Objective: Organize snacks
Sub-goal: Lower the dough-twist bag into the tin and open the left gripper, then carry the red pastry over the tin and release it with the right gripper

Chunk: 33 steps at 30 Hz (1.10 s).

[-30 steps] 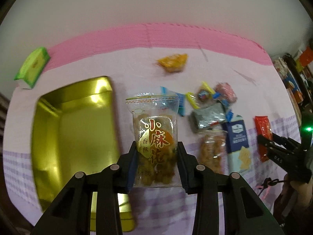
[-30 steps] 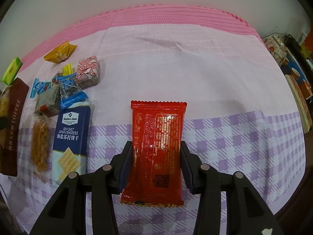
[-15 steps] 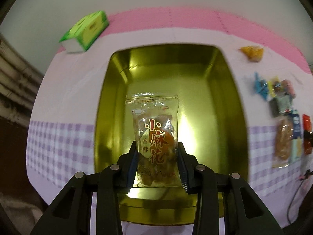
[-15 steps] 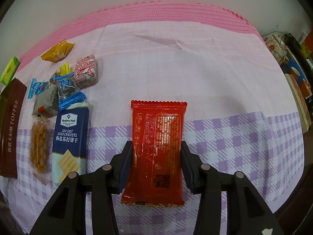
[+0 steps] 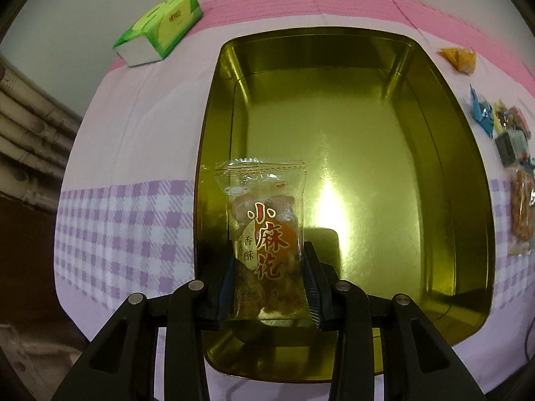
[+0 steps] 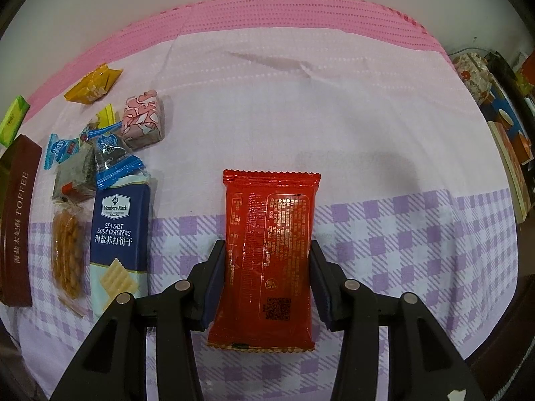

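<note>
The left gripper (image 5: 269, 287) is clenching the clear packet (image 5: 264, 234) over the near left of the gold tin (image 5: 468, 173); dropping it in looks next, needing only release. The right gripper (image 6: 265, 280) is pinching the red packet (image 6: 267, 254) near the cloth (image 6: 334, 117). Whether either packet is touching down is unclear.

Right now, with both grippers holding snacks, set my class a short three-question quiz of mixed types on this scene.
1. True or false: the left gripper holds a clear twisted-dough snack packet above the gold rectangular metal tin.
2. What does the right gripper hold?
A. shiny red foil packet
B. navy soda-cracker packet
C. pink-patterned wrapped cube
3. Fill in: the tin's floor holds ___ snacks.

Key: 1 true; 2 A; 3 no.
</note>
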Available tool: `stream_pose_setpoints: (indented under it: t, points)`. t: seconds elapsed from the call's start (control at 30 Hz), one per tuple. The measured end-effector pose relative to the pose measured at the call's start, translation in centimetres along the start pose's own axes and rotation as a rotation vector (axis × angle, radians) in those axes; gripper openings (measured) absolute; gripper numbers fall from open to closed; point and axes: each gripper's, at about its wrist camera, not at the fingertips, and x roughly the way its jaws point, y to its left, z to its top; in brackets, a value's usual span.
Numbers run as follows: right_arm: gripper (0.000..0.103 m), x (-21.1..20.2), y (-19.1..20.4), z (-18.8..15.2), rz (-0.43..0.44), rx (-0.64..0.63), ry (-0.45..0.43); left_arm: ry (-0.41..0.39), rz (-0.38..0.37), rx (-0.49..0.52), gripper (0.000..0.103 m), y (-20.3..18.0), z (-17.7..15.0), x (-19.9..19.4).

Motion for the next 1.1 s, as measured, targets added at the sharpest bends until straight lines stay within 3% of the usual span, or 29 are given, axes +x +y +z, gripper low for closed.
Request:
stream_pose_setpoints:
  t: [0.5,0.77,0.93,1.1]
  points:
    - [0.043,0.0,0.1,-0.1,-0.002,0.009,-0.004,-0.020,-0.013,-0.005,0.040,-0.3,-0.4,0.1]
    - [0.042,-2.0,0.8,-0.4,-0.025,0.014,-0.069,-0.074,-0.058,-0.044,0.053,0.0,-0.4,-1.9]
    - [0.042,-5.2,3.9,0.5,0.026,-0.024,-0.136,-0.148,-0.094,-0.105,0.061,0.9,-0.4,-4.0]
    - [0.042,-7.7,9.9,1.0,0.148,-0.117,-0.163,-0.200,-0.104,-0.208,0.066,3.0,-0.7,-5.5]
